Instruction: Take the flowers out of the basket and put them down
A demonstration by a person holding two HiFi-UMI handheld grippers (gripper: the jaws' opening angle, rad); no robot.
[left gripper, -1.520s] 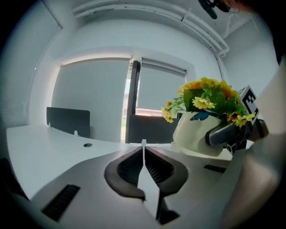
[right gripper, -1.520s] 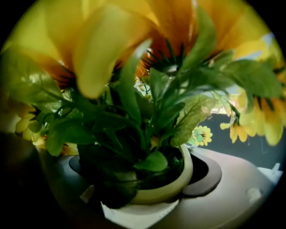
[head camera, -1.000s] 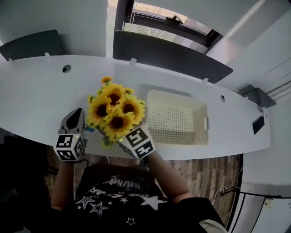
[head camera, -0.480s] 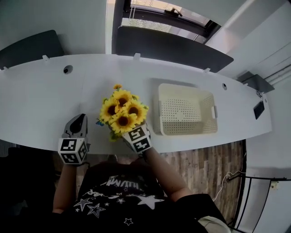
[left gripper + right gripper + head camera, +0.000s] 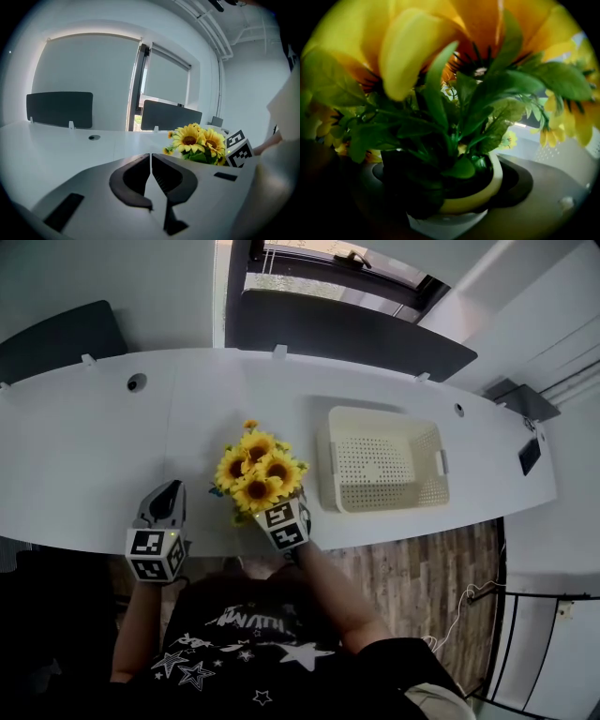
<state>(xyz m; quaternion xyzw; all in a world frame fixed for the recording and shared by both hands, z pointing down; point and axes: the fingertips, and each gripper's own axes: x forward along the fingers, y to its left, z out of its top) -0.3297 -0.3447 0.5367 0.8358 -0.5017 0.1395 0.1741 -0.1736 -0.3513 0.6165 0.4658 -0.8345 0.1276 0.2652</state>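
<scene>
A bunch of yellow sunflowers (image 5: 255,474) in a small pot with a yellow rim (image 5: 487,190) stands out over the white desk (image 5: 84,456), near its front edge and left of the cream perforated basket (image 5: 384,470). The basket holds nothing. My right gripper (image 5: 267,509) is shut on the pot (image 5: 454,187), with leaves and petals filling its view. Whether the pot touches the desk I cannot tell. My left gripper (image 5: 169,491) hovers to the left of the flowers, jaws shut and empty (image 5: 151,157). The flowers (image 5: 197,140) show at the right of the left gripper view.
Dark divider panels (image 5: 347,334) (image 5: 56,334) stand along the desk's far edge. A round cable hole (image 5: 137,382) lies at the back left. The desk's front edge runs just behind both grippers, with wood floor (image 5: 422,577) below.
The right gripper has lowered the flowers toward the desk, so they look smaller from the head. The left gripper has stayed in place, shut.
</scene>
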